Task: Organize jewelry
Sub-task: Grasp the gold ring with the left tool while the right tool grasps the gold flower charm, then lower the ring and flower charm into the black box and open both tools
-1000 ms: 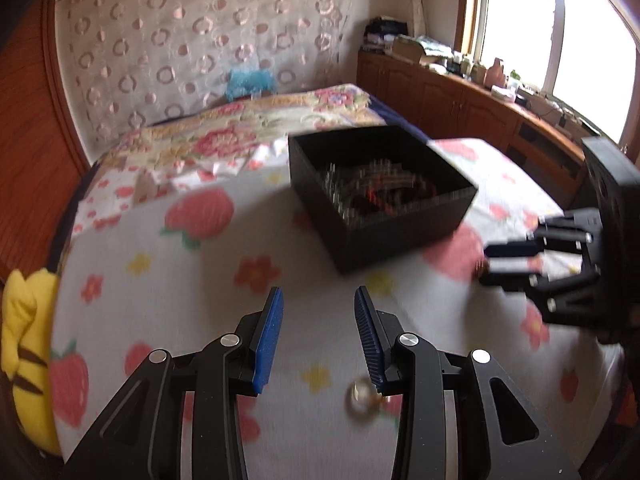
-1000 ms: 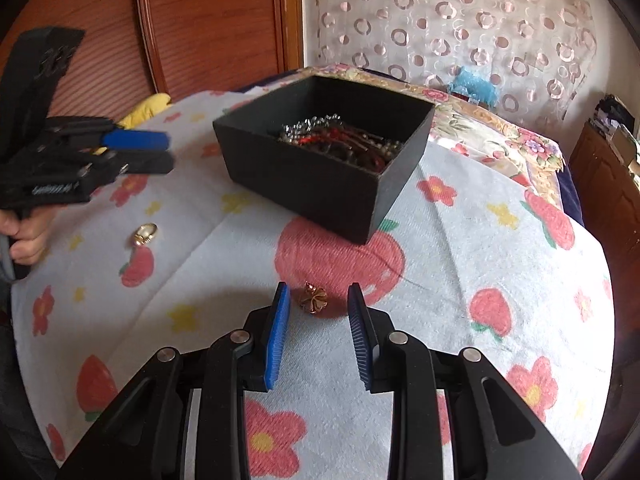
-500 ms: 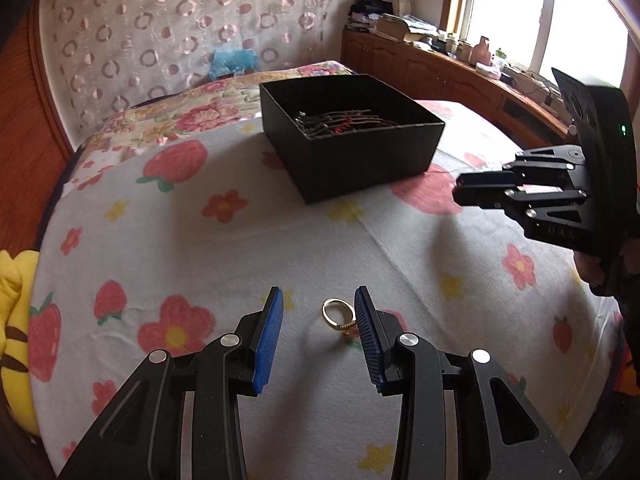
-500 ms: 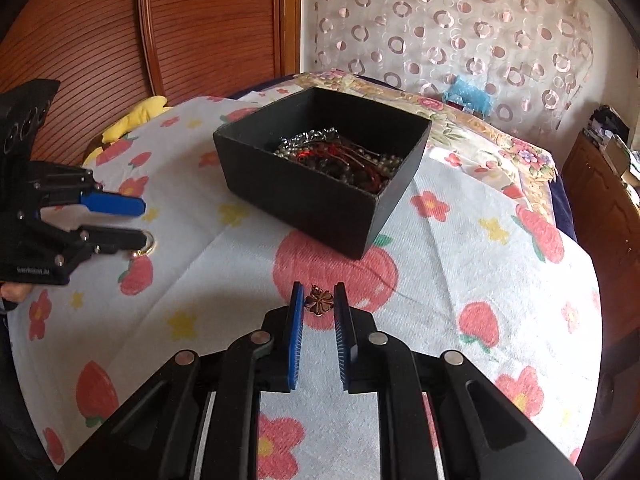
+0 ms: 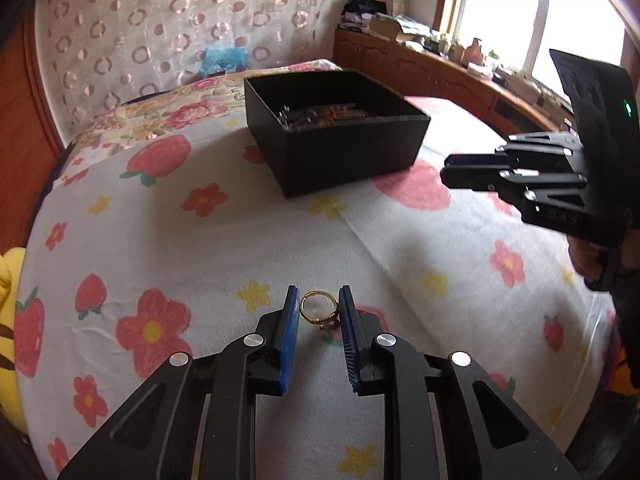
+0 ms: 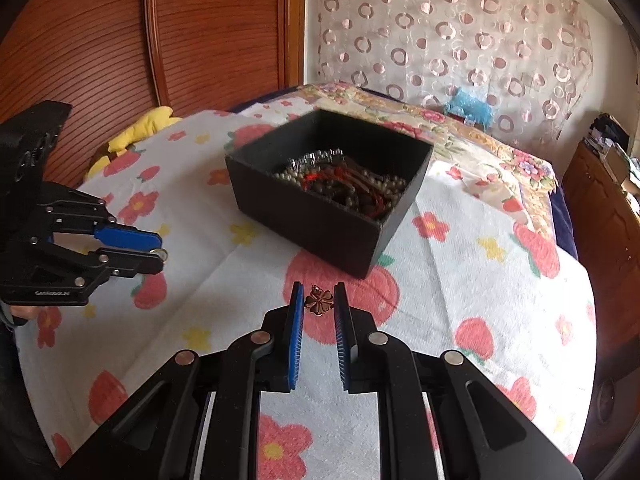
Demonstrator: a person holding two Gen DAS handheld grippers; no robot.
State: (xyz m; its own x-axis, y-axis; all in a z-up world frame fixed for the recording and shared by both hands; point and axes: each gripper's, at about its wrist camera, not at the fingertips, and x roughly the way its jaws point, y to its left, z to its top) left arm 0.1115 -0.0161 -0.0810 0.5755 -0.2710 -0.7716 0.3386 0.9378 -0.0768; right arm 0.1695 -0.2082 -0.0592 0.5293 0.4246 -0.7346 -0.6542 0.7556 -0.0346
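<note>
A black open box holding several bead strings stands on the flowered cloth; it also shows in the right wrist view. My left gripper is shut on a gold ring, held between its blue pads. From the right wrist view the left gripper is at the left with the ring at its tips. My right gripper is shut on a bronze clover charm, held above the cloth just before the box. In the left wrist view the right gripper is at the right, beside the box.
The white cloth with strawberries and flowers covers a table by a bed. A yellow plush toy lies at the far left edge. A wooden cabinet runs under the window. A wooden headboard stands behind.
My left gripper came down over the ring and closed on it. My right gripper closed on the clover charm and lifted it toward the box.
</note>
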